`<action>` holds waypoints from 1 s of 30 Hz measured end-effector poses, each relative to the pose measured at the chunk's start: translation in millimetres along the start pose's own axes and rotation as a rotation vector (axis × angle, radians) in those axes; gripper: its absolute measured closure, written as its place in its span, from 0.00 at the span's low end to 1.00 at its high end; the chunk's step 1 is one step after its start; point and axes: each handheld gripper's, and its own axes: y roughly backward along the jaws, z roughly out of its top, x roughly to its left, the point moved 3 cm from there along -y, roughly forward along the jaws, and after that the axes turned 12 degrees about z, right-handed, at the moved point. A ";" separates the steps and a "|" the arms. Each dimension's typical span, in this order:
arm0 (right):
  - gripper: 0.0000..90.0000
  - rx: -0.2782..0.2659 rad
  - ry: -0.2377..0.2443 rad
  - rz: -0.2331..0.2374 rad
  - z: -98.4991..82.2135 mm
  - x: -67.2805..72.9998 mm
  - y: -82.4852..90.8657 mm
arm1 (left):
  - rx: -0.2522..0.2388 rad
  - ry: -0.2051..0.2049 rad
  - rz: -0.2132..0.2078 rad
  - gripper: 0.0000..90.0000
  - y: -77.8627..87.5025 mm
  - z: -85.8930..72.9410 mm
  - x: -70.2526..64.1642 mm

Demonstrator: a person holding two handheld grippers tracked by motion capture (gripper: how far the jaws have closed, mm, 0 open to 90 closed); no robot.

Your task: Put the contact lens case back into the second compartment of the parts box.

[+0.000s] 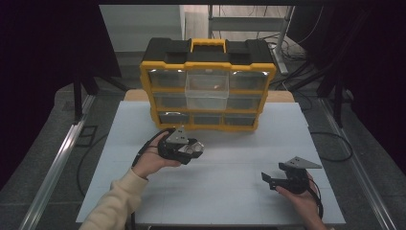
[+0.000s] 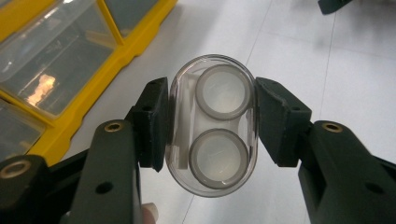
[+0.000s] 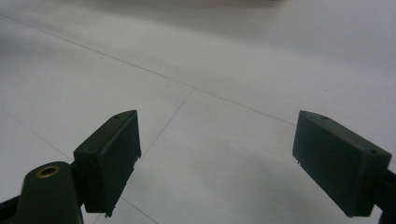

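Observation:
A clear oval plastic case (image 2: 212, 125) with two round grey-rimmed wells sits between the pads of my left gripper (image 2: 211, 122), which is shut on its two long sides. In the high view that left gripper (image 1: 195, 149) hovers over the white table, just in front of the yellow and black drawer organizer (image 1: 208, 85), with the case (image 1: 193, 148) at its tip. The organizer's middle top drawer (image 1: 207, 90) is pulled out. My right gripper (image 3: 215, 158) stands open with only bare table between its jaws; in the high view the right gripper (image 1: 268, 179) rests low at the front right.
The white table (image 1: 239, 153) carries the organizer at its back edge. Metal rails run along the floor on both sides, and cables lie on the floor at the back right. A shelf frame stands behind the organizer.

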 end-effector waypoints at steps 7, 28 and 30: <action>0.17 0.001 0.001 -0.002 0.0 0.3 -0.3 | -0.021 0.019 0.010 0.53 6.2 1.2 3.8; 0.17 0.004 0.005 -0.004 -0.1 0.0 -0.6 | -0.114 0.084 0.070 0.53 26.6 7.9 14.6; 0.17 0.005 0.006 -0.006 -0.1 0.1 -0.7 | -0.123 0.088 0.074 0.53 27.6 8.4 15.4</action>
